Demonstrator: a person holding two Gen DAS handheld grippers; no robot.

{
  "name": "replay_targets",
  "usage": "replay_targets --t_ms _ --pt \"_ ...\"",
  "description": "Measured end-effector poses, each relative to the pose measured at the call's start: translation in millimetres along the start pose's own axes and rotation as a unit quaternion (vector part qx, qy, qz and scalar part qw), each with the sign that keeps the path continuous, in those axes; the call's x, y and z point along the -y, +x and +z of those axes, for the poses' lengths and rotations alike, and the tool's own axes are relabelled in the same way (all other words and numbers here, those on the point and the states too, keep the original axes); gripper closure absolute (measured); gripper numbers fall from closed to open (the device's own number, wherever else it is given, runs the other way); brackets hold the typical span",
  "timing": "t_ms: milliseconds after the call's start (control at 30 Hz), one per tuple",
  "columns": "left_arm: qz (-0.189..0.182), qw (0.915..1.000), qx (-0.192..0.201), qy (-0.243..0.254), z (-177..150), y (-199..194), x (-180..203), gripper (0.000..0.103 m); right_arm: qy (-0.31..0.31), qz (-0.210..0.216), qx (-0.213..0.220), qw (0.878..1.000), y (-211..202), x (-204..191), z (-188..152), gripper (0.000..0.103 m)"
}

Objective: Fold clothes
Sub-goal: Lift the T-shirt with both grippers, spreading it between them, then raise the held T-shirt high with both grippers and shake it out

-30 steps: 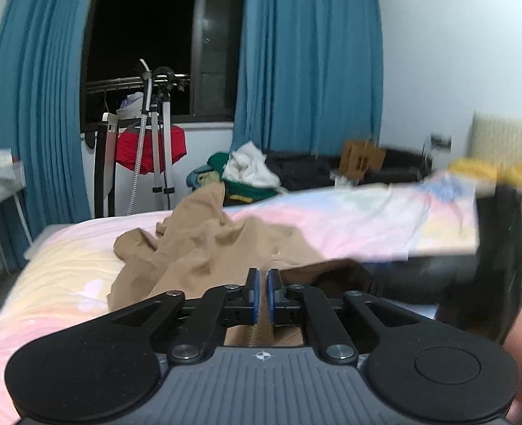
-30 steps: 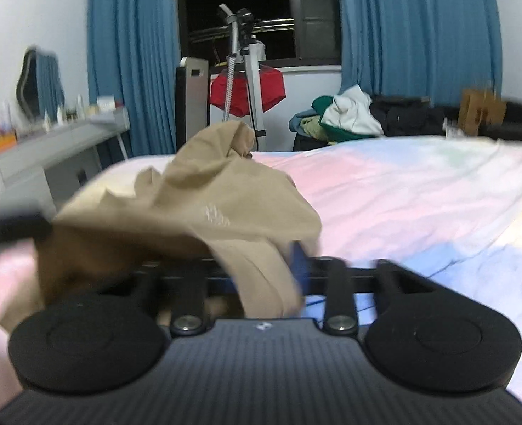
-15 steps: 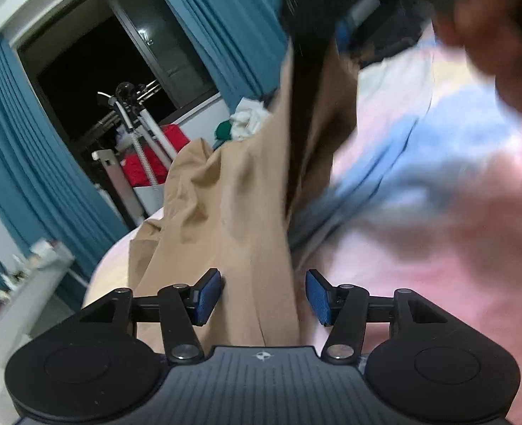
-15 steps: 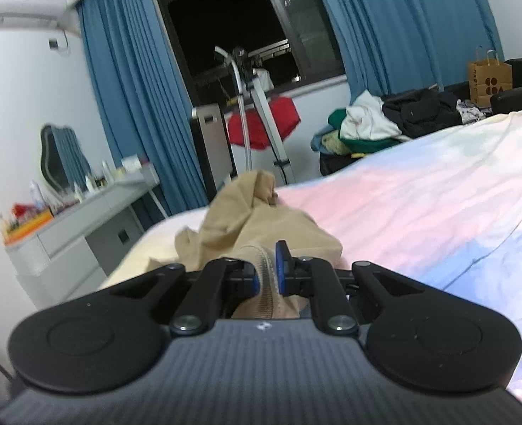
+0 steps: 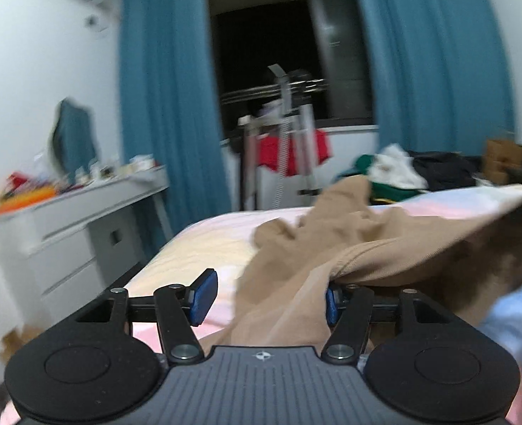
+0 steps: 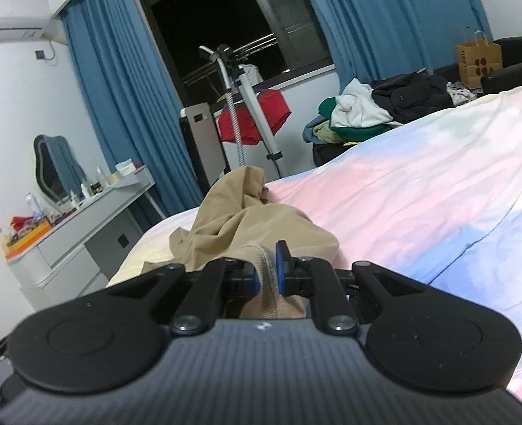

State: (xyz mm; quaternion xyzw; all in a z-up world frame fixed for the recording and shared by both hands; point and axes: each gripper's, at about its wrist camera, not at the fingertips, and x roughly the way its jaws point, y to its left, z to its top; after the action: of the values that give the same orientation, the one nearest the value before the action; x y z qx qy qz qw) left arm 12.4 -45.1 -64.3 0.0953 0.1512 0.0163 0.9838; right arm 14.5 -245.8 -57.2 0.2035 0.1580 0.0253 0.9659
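Garment: a crumpled tan knit garment (image 5: 335, 248) lies bunched on my pastel pink, yellow and blue bedsheet (image 6: 420, 194).
Left claw (image 5: 266, 295): jaws have just been opening; cloth drapes between them, unpinched.
Right claw (image 6: 266, 276): clenched on the ribbed hem.
Risk: with one grip only, the cloth may sag and fold crooked.
Writing: brown paper bag (image 6: 478, 58) bears dark marks, unreadable.

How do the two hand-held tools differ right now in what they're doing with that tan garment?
The left tool stands open, its blue pads wide apart, cloth draped loosely between them; its jaws have just been opening. The right tool is nearly closed, pinching a ribbed edge of the tan garment. Both look alike: black with blue pads, over the pastel bed.
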Motion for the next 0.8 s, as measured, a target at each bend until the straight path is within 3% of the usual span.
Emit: replay_targets --t_ms 67,167,300,433,567,667,733,800 --pt "0.021 0.9996 -0.01 -0.018 1.6 2.9 -3.2 0.042 -0.012 0.004 0.003 1.0 -1.5 -5.4 -1.8 0.091" --pt "0.039 0.9987 -0.03 0.015 -3.8 11.3 -1.2 0.042 -0.036 0.003 0.021 0.999 -6.5 -13.9 -4.0 0.091" --pt "0.027 0.9946 -0.087 0.049 -20.6 19.2 7.6 0.042 -0.058 -0.028 0.041 0.997 -8.5 -16.0 -5.5 0.091" --pt "0.021 0.9876 -0.112 0.108 -38.9 12.8 19.9 0.042 -0.052 -0.078 0.01 0.996 3.9 0.2 -13.2 0.09" --pt "0.037 0.994 -0.083 0.061 -31.6 0.7 4.2 0.051 -0.03 -0.13 -0.08 0.988 24.6 24.6 -27.0 0.081" --pt "0.055 0.9977 -0.03 0.026 -17.0 -9.0 -5.9 0.054 -0.004 -0.119 -0.137 0.983 37.7 34.3 -36.6 0.08" --pt "0.062 0.9981 -0.003 0.004 -8.0 -14.4 -11.8 0.058 -0.008 -0.112 -0.15 0.982 37.4 31.3 -40.9 0.08" --pt "0.059 0.9981 0.0 -0.016 1.0 -17.4 -17.6 0.062 -0.019 -0.107 -0.158 0.981 32.4 26.5 -46.3 0.08"
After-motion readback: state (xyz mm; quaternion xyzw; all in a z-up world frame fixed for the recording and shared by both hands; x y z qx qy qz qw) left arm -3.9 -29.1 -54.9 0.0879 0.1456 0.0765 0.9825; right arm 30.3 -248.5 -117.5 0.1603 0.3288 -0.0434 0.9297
